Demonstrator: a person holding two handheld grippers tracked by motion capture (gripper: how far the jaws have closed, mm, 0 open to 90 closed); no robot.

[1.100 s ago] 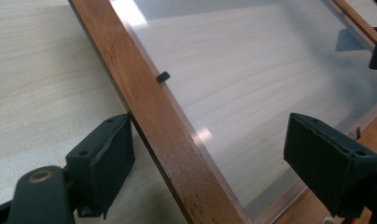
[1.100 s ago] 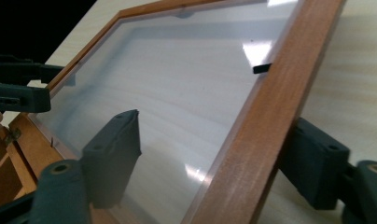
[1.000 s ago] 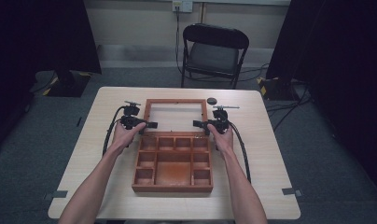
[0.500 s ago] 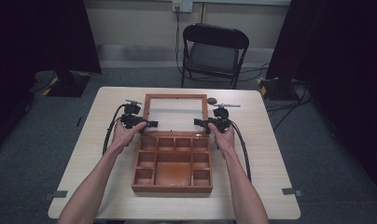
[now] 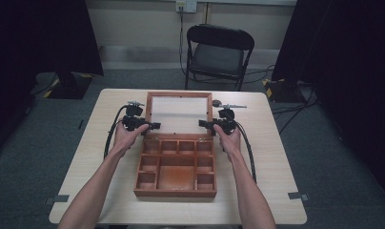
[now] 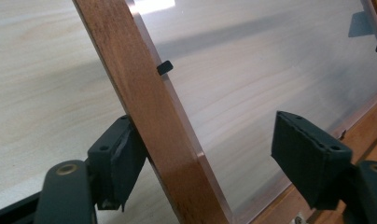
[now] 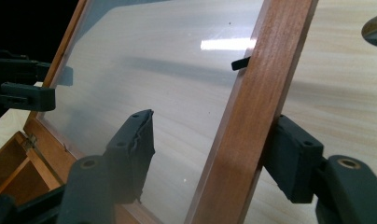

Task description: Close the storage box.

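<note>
An open wooden box [image 5: 175,179] with several compartments lies on the table. Its glass-paned lid [image 5: 178,94] stands open behind it. My left gripper [image 5: 152,126] straddles the lid's left rail [image 6: 144,107]. Its jaws have just been closing. One pad [image 6: 126,154] touches the rail's outer side and the other [image 6: 303,154] hangs clear over the glass. My right gripper [image 5: 203,124] straddles the right rail [image 7: 261,84], also having just been closing. Its outer pad [image 7: 289,154] is against the wood and its inner pad [image 7: 135,144] is off the glass [image 7: 154,70].
A black folding chair [image 5: 219,52] stands beyond the table's [image 5: 276,191] far edge. A small dark round thing [image 5: 216,102] lies on the table just right of the lid. Black cables trail from both grippers along the forearms. Dark curtains flank the room.
Both grippers' jaws have narrowed around the lid's side rails. The lid's far edge sits a little higher in the high view. The hands have hardly moved.
</note>
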